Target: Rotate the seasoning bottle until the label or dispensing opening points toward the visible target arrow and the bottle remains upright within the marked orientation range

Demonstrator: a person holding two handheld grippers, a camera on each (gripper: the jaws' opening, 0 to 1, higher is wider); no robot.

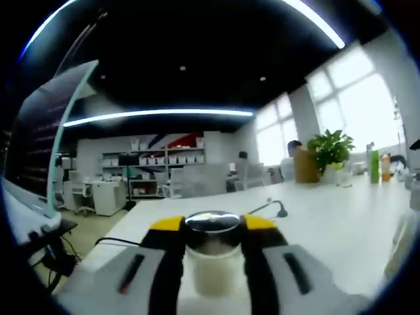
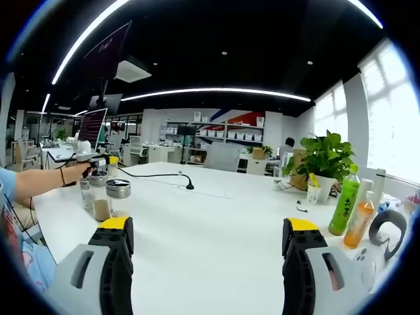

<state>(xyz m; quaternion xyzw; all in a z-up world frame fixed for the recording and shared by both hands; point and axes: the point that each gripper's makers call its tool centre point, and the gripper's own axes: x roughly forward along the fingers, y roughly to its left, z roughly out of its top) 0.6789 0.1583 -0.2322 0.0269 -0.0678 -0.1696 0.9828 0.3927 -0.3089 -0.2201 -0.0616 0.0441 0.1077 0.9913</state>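
left gripper (image 1: 211, 246) clamped on seasoning bottle (image 1: 211, 256), bottle upright between jaws, metal cap (image 1: 211, 222) up, on white table (image 1: 341, 223) | right gripper (image 2: 207, 246) jaws wide apart, holding nothing, bottle (image 2: 119, 197) well off to its left | no arrow seen, left hand turns it

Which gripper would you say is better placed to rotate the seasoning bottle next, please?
Left. The left gripper has its jaws closed around the seasoning bottle, which stands upright. The right gripper is open over bare table, apart from the bottle.
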